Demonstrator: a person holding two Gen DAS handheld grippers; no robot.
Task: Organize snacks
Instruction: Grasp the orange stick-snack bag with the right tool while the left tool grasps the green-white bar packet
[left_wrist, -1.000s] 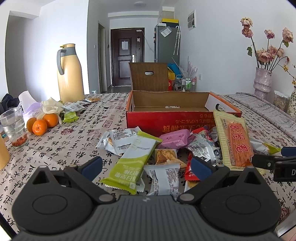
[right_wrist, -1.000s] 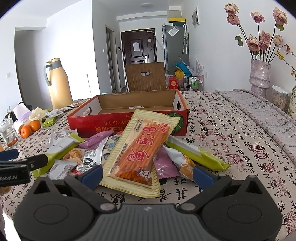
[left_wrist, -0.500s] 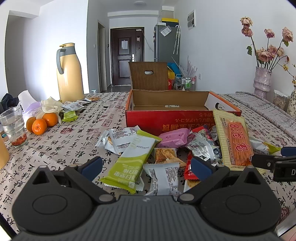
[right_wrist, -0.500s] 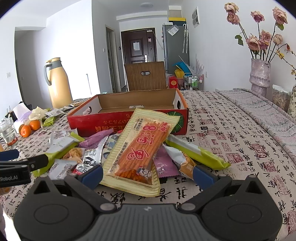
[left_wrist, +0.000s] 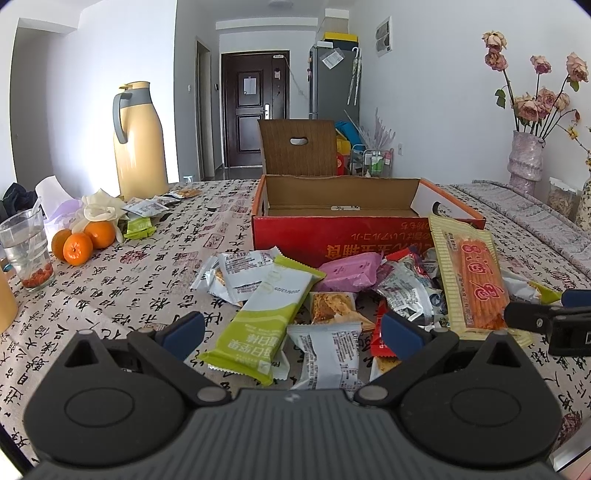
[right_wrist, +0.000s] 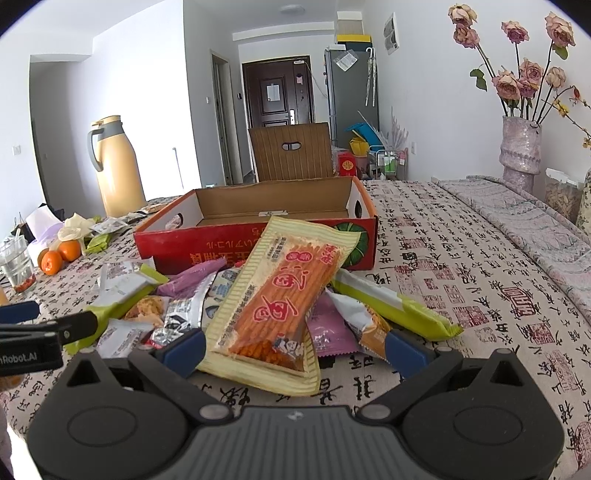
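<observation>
Little has moved since the earlier frames: both grippers sit slightly nearer the snack heap. Right gripper is spread wide, empty, straddling the near end of the yellow breadstick packet, which lies atop the pile and leans toward the red cardboard box. Left gripper is likewise spread over the green wafer bar. Recommended: close on the packet's sealed bottom edge, lift clear of neighbours, then carry into the empty box.

Both wrist views sit low over the patterned tablecloth, facing the far door. Left view looks from the left; right view from the right. Shared: open red cardboard box mid-frame, snack pile close below it.
</observation>
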